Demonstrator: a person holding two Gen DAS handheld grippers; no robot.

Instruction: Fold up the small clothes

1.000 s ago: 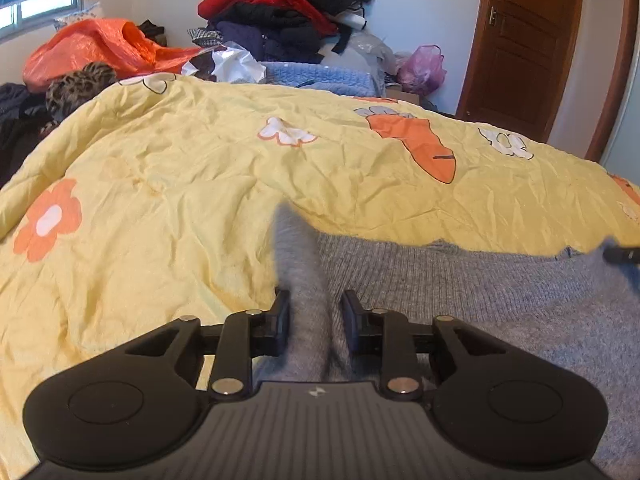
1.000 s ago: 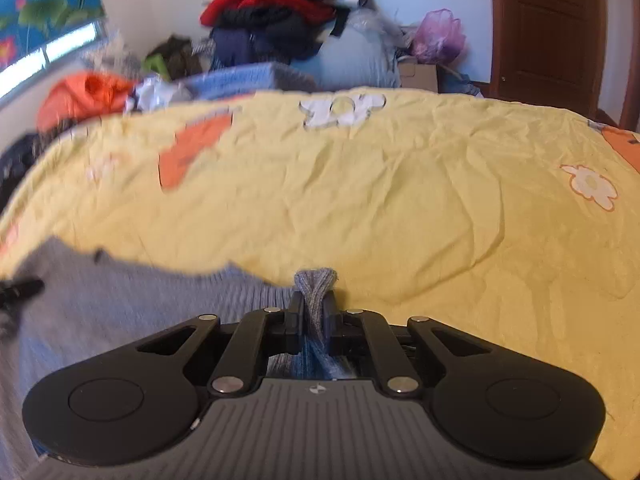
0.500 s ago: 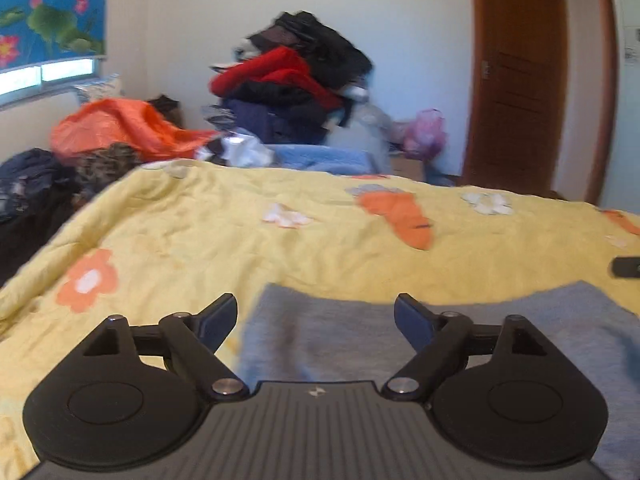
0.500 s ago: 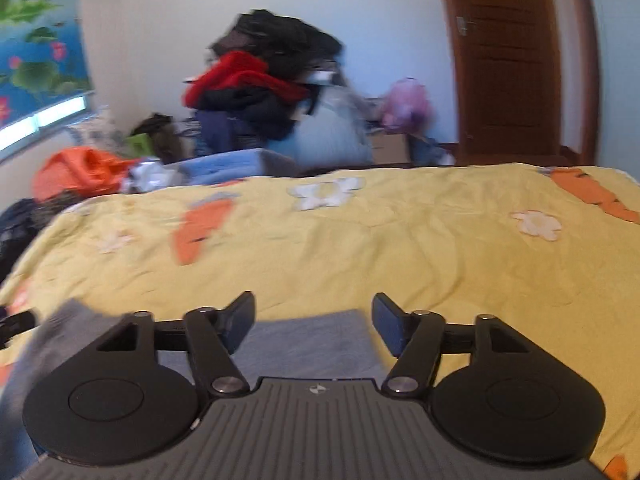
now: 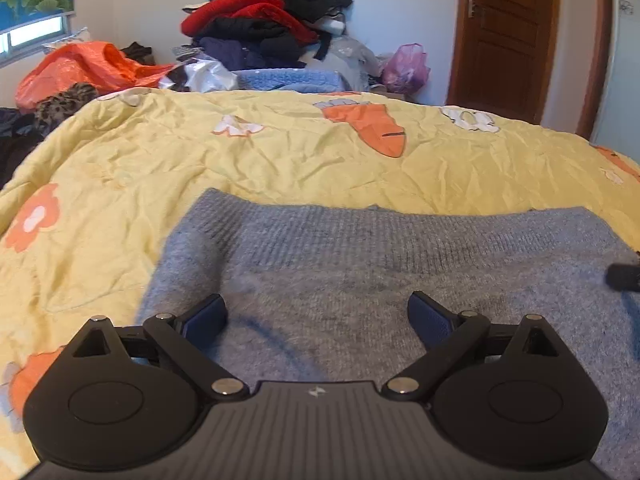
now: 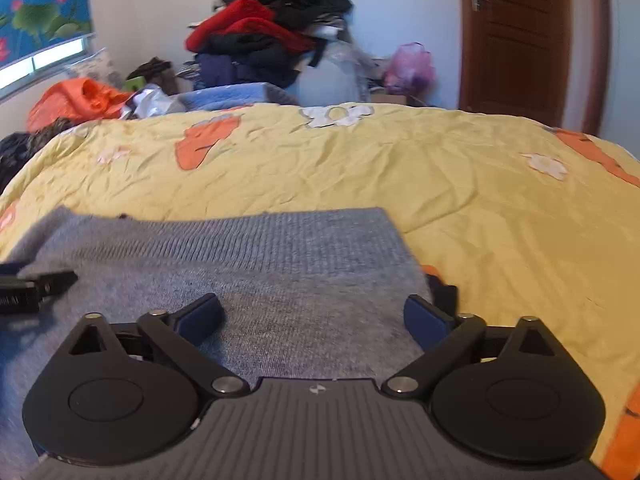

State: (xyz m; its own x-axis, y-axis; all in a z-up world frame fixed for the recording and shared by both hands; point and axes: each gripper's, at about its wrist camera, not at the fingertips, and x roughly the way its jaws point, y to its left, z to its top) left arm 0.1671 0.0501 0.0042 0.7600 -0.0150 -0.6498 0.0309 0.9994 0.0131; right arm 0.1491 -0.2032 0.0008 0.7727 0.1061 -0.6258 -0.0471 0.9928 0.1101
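A grey knit sweater (image 5: 360, 264) lies flat on the yellow bedspread (image 5: 200, 160), its ribbed hem toward the far side. My left gripper (image 5: 316, 316) is open and empty, just above the sweater's left part. My right gripper (image 6: 312, 316) is open and empty over the sweater (image 6: 280, 272) near its right edge. The right gripper's tip shows at the right edge of the left wrist view (image 5: 624, 276); the left gripper's tip shows at the left edge of the right wrist view (image 6: 32, 288).
The bedspread (image 6: 480, 200) has orange carrot and flower prints. A tall heap of clothes (image 5: 264, 20) and an orange bag (image 5: 80, 68) lie beyond the bed. A brown door (image 5: 508, 32) stands at the back right.
Both grippers let go of the sweater's edge and opened wide. The sweater dropped flat onto the bed. Both grippers lifted, then came back down close above it.
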